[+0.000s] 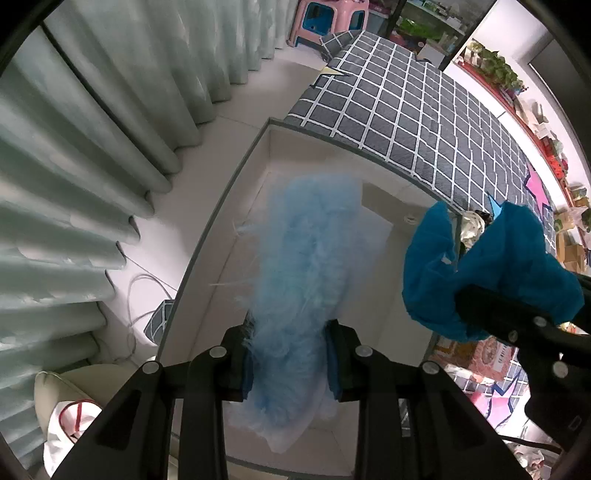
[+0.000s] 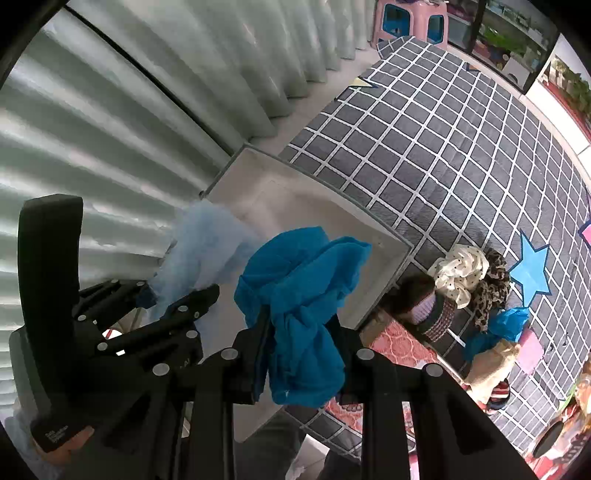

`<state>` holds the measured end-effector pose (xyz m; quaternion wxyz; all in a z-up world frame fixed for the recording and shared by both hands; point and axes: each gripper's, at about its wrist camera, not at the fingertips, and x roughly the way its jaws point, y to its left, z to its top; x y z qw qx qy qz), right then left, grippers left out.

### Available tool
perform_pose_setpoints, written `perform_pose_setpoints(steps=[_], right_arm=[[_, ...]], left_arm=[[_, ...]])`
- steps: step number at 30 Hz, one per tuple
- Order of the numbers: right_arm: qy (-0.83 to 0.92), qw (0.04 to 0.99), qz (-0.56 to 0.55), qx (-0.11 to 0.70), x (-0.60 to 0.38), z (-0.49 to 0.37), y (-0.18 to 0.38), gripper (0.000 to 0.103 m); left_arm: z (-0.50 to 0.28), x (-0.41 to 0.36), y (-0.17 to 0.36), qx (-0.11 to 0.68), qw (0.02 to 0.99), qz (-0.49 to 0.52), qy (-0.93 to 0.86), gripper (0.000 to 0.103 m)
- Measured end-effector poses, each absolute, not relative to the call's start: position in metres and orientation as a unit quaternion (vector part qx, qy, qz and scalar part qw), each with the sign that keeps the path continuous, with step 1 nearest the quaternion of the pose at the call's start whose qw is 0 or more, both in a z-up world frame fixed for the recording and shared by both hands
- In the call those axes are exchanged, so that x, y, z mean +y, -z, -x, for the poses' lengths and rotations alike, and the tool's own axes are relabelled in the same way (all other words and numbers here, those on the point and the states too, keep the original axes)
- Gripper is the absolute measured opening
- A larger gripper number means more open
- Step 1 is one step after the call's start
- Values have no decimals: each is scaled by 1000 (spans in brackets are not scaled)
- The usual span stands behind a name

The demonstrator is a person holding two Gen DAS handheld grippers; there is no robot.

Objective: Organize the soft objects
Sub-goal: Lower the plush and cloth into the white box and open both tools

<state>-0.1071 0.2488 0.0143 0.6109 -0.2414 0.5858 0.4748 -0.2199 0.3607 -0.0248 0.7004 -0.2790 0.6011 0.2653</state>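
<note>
My left gripper is shut on a fluffy light-blue feathery piece and holds it above the open white storage box. My right gripper is shut on a crumpled teal cloth, held over the box's near corner. The teal cloth also shows in the left wrist view, and the light-blue piece in the right wrist view. A pile of soft items lies on the checked bed: a cream dotted scrunchie, a leopard-print cloth and another teal cloth.
The box stands between the grey checked bed and pale green curtains. A white cable lies on the floor. Pink and blue stools stand at the far end. Shelves with clutter run along the right wall.
</note>
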Motion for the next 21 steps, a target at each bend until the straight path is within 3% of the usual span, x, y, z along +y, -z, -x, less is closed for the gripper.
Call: perform_pose_setpoints(steps=[21], right_arm=[[-450, 605, 246, 609, 269, 94, 17, 28]], left_arm=[[200, 370, 62, 628, 684, 271, -254, 33]])
